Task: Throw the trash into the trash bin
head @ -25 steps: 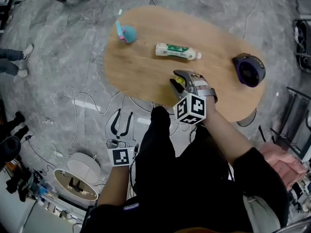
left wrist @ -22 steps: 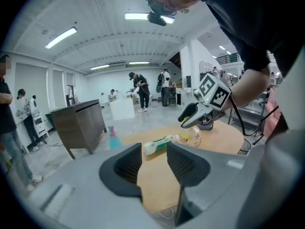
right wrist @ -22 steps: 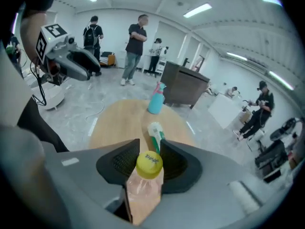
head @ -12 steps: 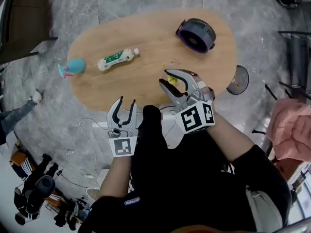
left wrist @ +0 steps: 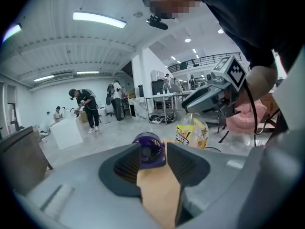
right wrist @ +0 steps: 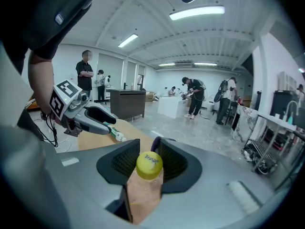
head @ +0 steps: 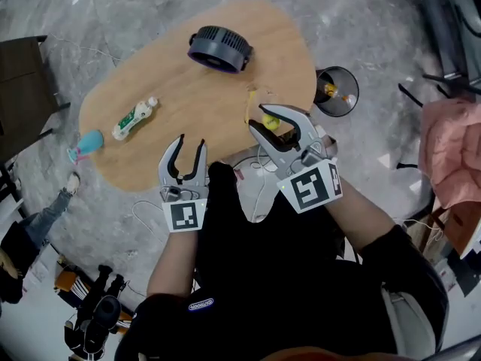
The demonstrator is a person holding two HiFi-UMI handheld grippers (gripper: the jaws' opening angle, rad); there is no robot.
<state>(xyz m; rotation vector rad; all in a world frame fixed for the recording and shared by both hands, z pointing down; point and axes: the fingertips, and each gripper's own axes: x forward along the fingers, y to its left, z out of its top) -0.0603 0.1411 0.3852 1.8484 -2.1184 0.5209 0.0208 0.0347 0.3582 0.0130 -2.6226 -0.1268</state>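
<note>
My right gripper (head: 264, 120) is shut on a small yellow piece of trash (head: 271, 121) and holds it above the near edge of the wooden table (head: 180, 89). Its round yellow end (right wrist: 149, 165) sits between the pads of the right gripper (right wrist: 148, 168). Seen from the left gripper view, it hangs as a yellow printed packet (left wrist: 193, 133) under the right gripper (left wrist: 188, 103). The black trash bin (head: 336, 91) stands on the floor to the right of the table, with some trash inside. My left gripper (head: 189, 143) is open and holds nothing.
On the table stand a purple fan (head: 219, 49), a white and green bottle (head: 135, 119) and, at the left end, a blue object (head: 84, 145). Cables lie on the floor under the table. A pink cloth (head: 451, 156) hangs at right. People stand far off in the hall.
The right gripper has lifted the yellow trash off the table. The left gripper came up from low by the floor to the table edge. The view swung round and the bin came into sight.
</note>
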